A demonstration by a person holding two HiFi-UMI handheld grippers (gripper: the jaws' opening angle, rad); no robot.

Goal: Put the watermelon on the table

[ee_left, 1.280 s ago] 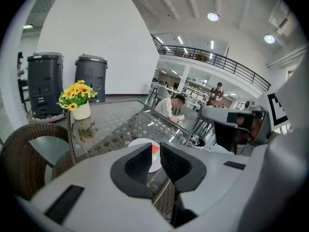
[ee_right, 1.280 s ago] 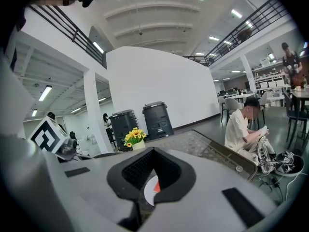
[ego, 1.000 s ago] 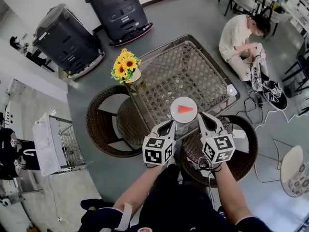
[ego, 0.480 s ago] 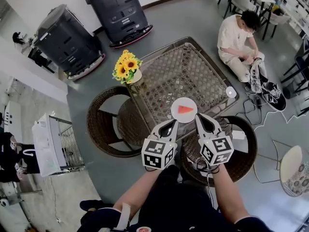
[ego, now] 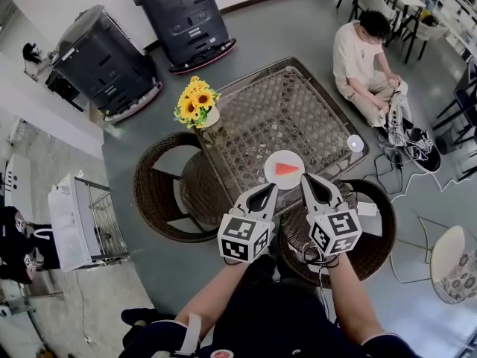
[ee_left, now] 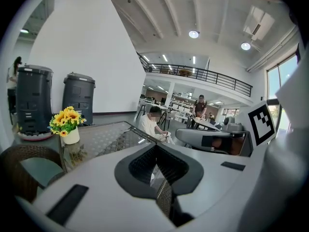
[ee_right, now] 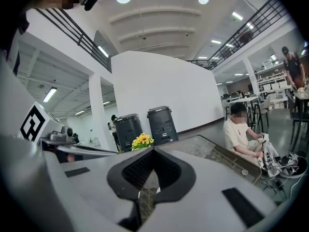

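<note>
watermelon [ego: 285, 168]: on the white plate [ego: 272, 177], near edge of the counter [ego: 283, 110] | my left hand-held gripper [ego: 267, 191] and right hand-held gripper [ego: 307, 179]: both closed, empty, just short of the plate | fits set-down finished or pickup ahead | care: keep my tips off the rim

A red watermelon wedge [ego: 286, 168] is lying flat on a white plate [ego: 273, 177] on the table [ego: 283, 110], just beyond the left tool [ego: 267, 190] and right tool [ego: 307, 179].
</note>
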